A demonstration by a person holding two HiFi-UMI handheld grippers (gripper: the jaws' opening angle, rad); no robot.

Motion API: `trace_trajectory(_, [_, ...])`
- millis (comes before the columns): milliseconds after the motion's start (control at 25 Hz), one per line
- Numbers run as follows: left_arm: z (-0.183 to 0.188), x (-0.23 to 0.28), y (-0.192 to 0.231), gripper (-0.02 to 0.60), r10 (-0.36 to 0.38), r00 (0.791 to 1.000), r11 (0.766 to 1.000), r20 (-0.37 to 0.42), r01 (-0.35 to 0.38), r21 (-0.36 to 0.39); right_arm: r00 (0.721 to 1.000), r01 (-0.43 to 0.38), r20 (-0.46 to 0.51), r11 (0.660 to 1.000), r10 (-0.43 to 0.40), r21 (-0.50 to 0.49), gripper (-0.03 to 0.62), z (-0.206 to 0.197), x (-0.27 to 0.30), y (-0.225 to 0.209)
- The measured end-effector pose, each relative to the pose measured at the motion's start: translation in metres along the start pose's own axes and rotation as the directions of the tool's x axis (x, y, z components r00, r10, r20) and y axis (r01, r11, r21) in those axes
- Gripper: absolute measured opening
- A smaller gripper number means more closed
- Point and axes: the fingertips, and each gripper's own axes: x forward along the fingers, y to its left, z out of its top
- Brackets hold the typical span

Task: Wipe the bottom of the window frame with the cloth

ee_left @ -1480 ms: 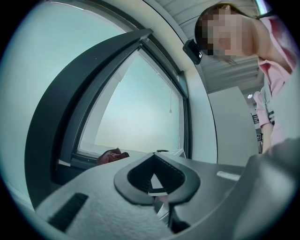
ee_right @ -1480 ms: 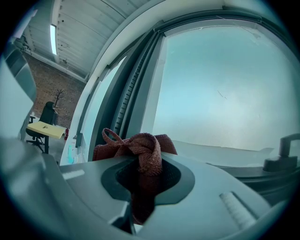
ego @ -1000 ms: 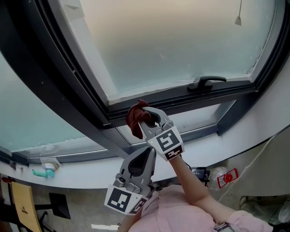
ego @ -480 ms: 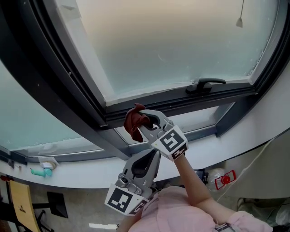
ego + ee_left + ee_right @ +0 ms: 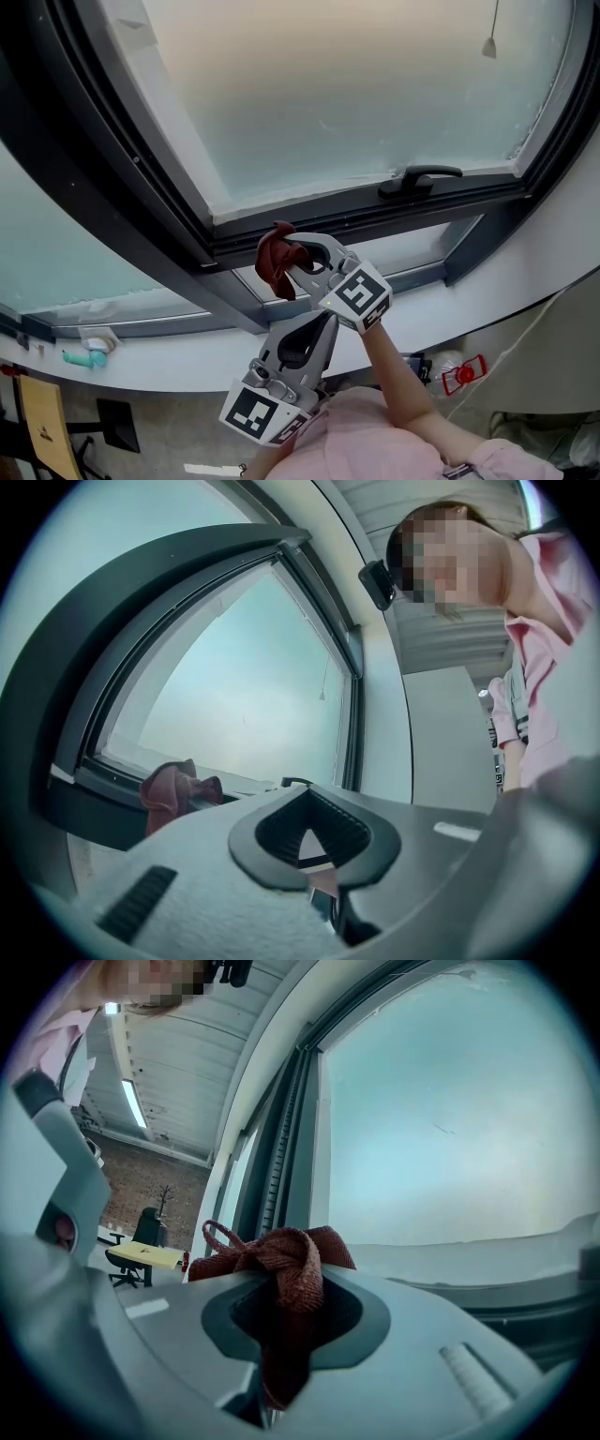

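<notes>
A dark red cloth [image 5: 274, 257] is bunched between the jaws of my right gripper [image 5: 294, 255], which is shut on it. It sits against the dark bottom rail of the window frame [image 5: 375, 214], near the rail's left corner. In the right gripper view the cloth [image 5: 286, 1258] spills over the jaws, with frosted glass beyond. My left gripper [image 5: 317, 325] hangs lower, just under the right one, shut on nothing. From the left gripper view the cloth [image 5: 172, 789] shows ahead at the left, against the frame.
A black window handle [image 5: 420, 178] sits on the rail to the right. A blind cord pull [image 5: 489, 44] hangs at top right. The white sill [image 5: 169, 361] carries a teal object [image 5: 90, 356]. Below are a yellow chair [image 5: 42, 417] and a red item [image 5: 466, 371].
The right gripper and the cloth have drifted slightly down and left in the view and stay by the bottom rail. The left gripper has barely moved.
</notes>
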Motion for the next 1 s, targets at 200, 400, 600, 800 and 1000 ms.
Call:
trace_trajectory(200, [0.000, 0.004, -0.003, 0.003, -0.006, 1.000, 1.000, 0.012, 0.006, -0.007, 0.998, 0.064, -0.023, 0.998, -0.064, -0.024, 0.061, -0.001, -0.009, -0.013])
trace_trajectory(400, [-0.001, 0.008, -0.006, 0.003, -0.013, 1.000, 1.000, 0.020, 0.013, -0.014, 0.994, 0.101, -0.036, 0.994, -0.102, -0.028, 0.063, -0.001, -0.018, -0.020])
trace_trajectory(600, [-0.004, 0.009, -0.007, 0.003, -0.012, 1.000, 1.000, 0.011, 0.012, -0.017, 0.991, 0.121, -0.047, 0.991, -0.124, -0.059, 0.063, -0.003, -0.022, -0.025])
trace_trajectory(800, [-0.006, 0.010, -0.009, 0.003, -0.017, 1.000, 1.000, 0.004, 0.017, -0.020, 0.989, 0.137, -0.051, 0.988, -0.141, -0.074, 0.063, -0.004, -0.026, -0.028])
trace_trajectory(1000, [-0.008, 0.012, -0.009, 0.003, -0.018, 1.000, 0.999, -0.002, 0.018, -0.027, 0.989, 0.140, -0.045, 0.987, -0.144, -0.082, 0.063, -0.004, -0.029, -0.030])
